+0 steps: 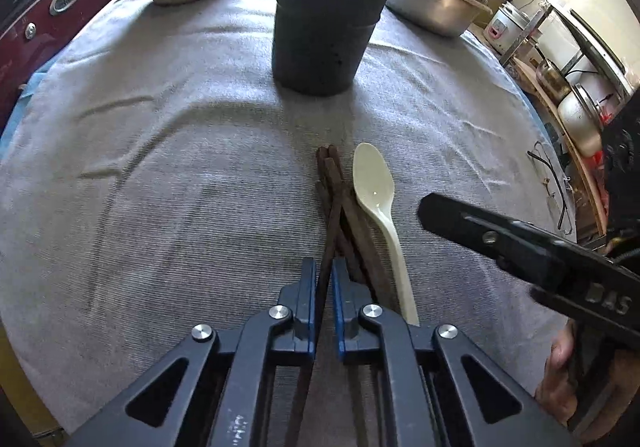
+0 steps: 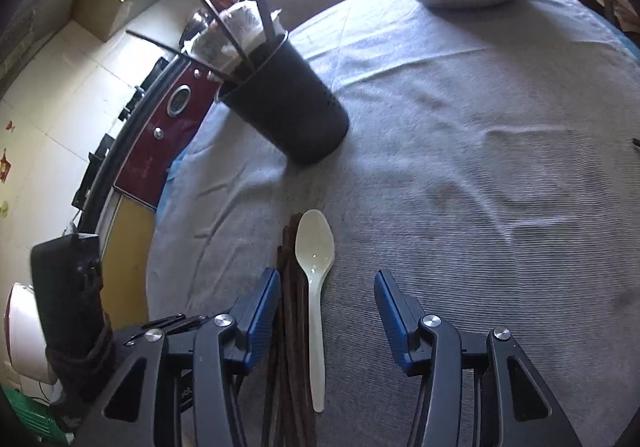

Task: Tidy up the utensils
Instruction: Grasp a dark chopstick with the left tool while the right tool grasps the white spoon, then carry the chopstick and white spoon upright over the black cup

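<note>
A: What is my left claw (image 1: 323,267) doing?

B: It is pinching one brown chopstick (image 1: 326,247) between its blue pads, nearly closed, over the bundle of chopsticks (image 1: 340,207) lying on the grey-clothed bench (image 1: 160,167).

A: I am holding the right claw (image 2: 326,283) about half open, gripping nothing. The cream spoon (image 2: 314,259) is lying between its fingers, just beside the chopsticks.

B: The black utensil holder (image 1: 324,35) is standing farther back, with dark sticks in it.
</note>
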